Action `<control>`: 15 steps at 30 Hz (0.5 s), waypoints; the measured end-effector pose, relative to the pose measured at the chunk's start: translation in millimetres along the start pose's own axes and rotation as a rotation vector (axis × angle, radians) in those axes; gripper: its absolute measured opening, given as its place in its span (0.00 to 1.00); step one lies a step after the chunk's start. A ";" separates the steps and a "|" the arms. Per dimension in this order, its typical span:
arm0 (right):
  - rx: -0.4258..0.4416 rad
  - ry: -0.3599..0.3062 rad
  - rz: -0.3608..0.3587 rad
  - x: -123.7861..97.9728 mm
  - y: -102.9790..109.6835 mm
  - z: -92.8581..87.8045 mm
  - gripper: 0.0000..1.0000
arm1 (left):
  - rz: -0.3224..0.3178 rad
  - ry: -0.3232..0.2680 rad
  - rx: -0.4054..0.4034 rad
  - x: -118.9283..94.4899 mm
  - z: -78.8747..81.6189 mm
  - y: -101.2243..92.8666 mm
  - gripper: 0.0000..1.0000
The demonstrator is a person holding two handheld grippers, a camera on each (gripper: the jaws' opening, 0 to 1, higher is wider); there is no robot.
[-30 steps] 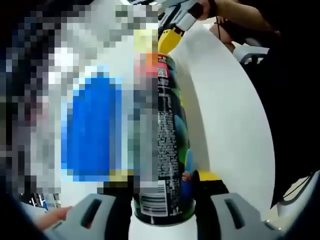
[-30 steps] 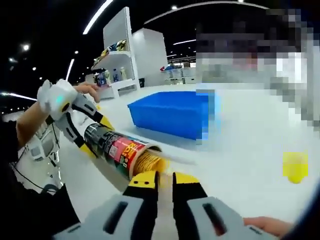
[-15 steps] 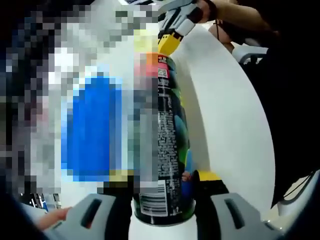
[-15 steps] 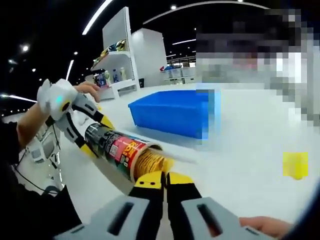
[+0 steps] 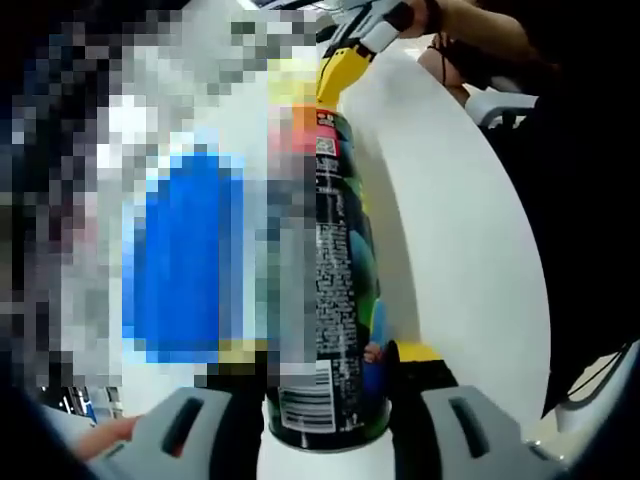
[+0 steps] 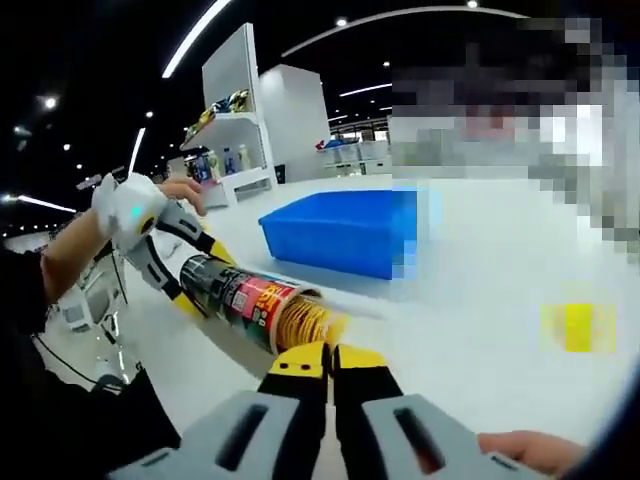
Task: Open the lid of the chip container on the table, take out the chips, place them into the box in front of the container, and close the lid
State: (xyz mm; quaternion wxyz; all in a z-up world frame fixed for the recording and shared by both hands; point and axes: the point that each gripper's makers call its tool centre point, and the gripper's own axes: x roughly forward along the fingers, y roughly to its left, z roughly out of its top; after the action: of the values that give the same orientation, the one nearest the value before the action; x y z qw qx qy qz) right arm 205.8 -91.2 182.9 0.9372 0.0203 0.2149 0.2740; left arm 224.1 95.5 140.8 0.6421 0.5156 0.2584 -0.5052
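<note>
The chip container [image 6: 245, 300] lies on its side on the white table [image 6: 480, 290], just in front of the blue box [image 6: 340, 232], its open mouth turned toward the right gripper [image 6: 328, 360] and its closed base held in the left gripper [image 6: 190, 262]. The lid is off, and I cannot make it out anywhere. A stack of chips [image 6: 305, 323] shows in the mouth, ridged and golden. I judge the container to be a light, stiff tube with a glossy printed skin that could slide under hard pads, so the hold near its base, where the wall is stiffest, looks like the sound one. The chips will be thin and brittle, and should be pinched gently across the stack, or tipped out instead of squeezed. In the left gripper view, the left gripper's [image 5: 325, 400] jaws stand wide on either side of the container's [image 5: 335, 290] dark base, pressed against it and holding it. The right gripper's jaws are drawn together until their yellow tips nearly meet, right at the rim of the mouth; whether they pinch a chip or only touch the stack, I cannot tell. The box stands beyond the container, empty as far as shows.
</note>
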 end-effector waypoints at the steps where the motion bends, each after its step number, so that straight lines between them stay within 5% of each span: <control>1: 0.002 -0.004 0.003 -2.1 0.8 1.6 0.02 | 0.000 0.000 0.000 0.0 0.0 0.0 0.49; 9: 0.033 -0.084 0.047 -17.7 9.8 31.4 0.01 | 0.001 0.000 0.000 0.0 -0.1 0.2 0.49; 15: 0.029 -0.201 0.095 -44.8 23.1 86.7 0.01 | 0.000 0.002 0.000 0.2 0.0 0.2 0.49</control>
State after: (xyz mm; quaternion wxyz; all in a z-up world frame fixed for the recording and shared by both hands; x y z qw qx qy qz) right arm 196.1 -88.1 282.7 0.9396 0.0715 0.1223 0.3116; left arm 224.3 95.4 140.8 0.6418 0.5162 0.2588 -0.5046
